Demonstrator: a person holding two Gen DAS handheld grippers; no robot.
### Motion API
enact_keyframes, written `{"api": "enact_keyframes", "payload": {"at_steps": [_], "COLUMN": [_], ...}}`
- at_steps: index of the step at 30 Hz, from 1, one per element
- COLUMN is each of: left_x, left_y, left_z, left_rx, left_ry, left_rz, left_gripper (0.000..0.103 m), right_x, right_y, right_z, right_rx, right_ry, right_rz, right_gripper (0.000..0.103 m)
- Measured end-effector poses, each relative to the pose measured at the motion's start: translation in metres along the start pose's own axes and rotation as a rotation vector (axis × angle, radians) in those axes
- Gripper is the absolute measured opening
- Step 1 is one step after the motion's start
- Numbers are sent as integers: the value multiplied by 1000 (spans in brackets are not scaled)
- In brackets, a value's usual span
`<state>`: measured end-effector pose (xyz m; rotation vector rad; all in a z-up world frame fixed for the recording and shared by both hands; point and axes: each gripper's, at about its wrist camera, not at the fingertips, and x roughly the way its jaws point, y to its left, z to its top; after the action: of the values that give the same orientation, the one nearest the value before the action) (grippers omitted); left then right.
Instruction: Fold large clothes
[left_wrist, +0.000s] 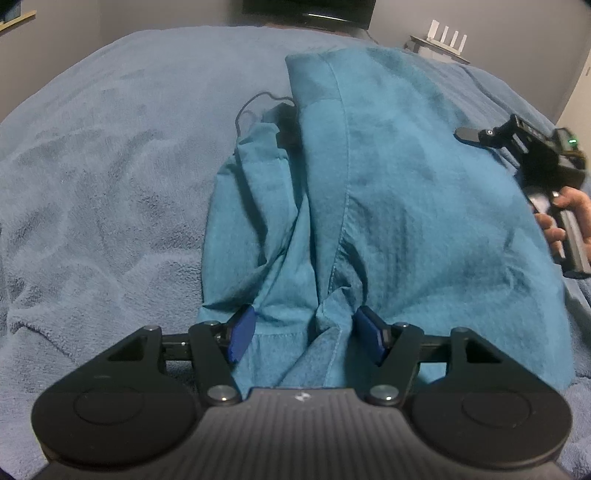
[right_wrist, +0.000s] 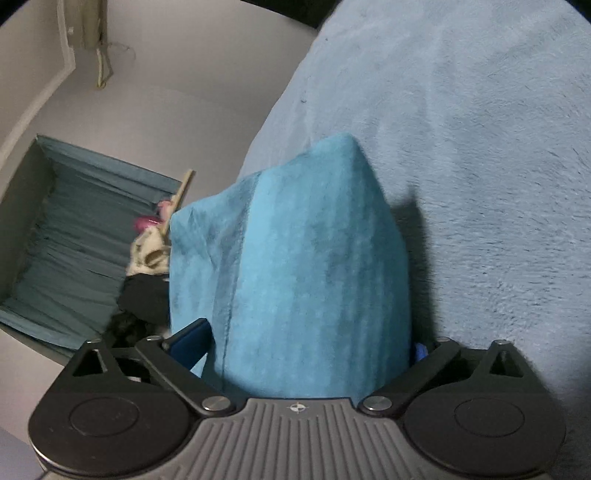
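A large teal garment (left_wrist: 388, 192) lies bunched on the blue-grey blanket (left_wrist: 110, 184) of a bed, with a dark drawstring (left_wrist: 255, 107) at its far edge. My left gripper (left_wrist: 304, 334) is at the garment's near edge, its blue pads (left_wrist: 242, 332) wide apart with loose cloth between them. My right gripper (right_wrist: 306, 347) has a thick fold of the teal garment (right_wrist: 303, 258) between its jaws and lifts it over the blanket (right_wrist: 480, 147). The right gripper also shows in the left wrist view (left_wrist: 476, 134), held by a hand at the garment's right side.
A fabric-lined storage bin (right_wrist: 74, 240) with small items sits on the floor beside the bed. A white router (left_wrist: 447, 37) stands on a shelf beyond the bed. A dark screen (left_wrist: 306, 11) is at the far wall.
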<state>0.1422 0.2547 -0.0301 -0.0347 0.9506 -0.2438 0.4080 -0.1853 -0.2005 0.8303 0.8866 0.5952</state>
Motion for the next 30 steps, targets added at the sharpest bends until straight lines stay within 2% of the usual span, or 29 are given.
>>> {"api": "enact_keyframes", "payload": {"at_steps": [2, 4, 6, 8, 11, 14, 19, 22, 24, 25, 26, 28, 30], "left_x": [1, 2, 2, 2, 6, 15, 17, 21, 25, 26, 26, 23, 22], "left_y": [-1, -3, -9, -17, -31, -56, -92, -103, -107, -107, -107, -103, -102], "left_z": [1, 2, 2, 3, 9, 13, 14, 13, 13, 11, 11, 9, 10], "left_rx": [-5, 2, 13, 17, -8, 14, 126, 155, 172, 171, 164, 145, 161], "left_ry": [-2, -9, -21, -47, -86, -113, -180, -195, -198, -202, -207, -223, -240], "left_rz": [1, 8, 10, 0, -18, -39, -53, -25, -18, -24, -47, -92, -79], "left_gripper": [63, 64, 66, 67, 67, 67, 67, 67, 67, 67, 67, 67, 67], "right_x": [-6, -24, -45, -67, -85, -101, -102, -106, -95, -89, -82, -84, -92], "right_y": [14, 31, 49, 58, 54, 48, 55, 64, 63, 58, 54, 53, 53], "right_z": [-6, -20, -36, -43, -29, -5, 75, 125, 158, 169, 178, 181, 178], "right_rx": [-58, -117, -167, -164, -135, -104, -164, -238, -265, -246, -216, -207, -208], "right_ry": [-57, -121, -196, -243, -261, -272, -305, -304, -296, -290, -305, -397, -434], "right_rz": [-5, -5, -21, -20, -40, -83, -143, -182, -267, -329, -436, -561, -524], "right_gripper": [70, 60, 57, 53, 52, 51, 51, 53, 59, 68, 76, 79, 85]}}
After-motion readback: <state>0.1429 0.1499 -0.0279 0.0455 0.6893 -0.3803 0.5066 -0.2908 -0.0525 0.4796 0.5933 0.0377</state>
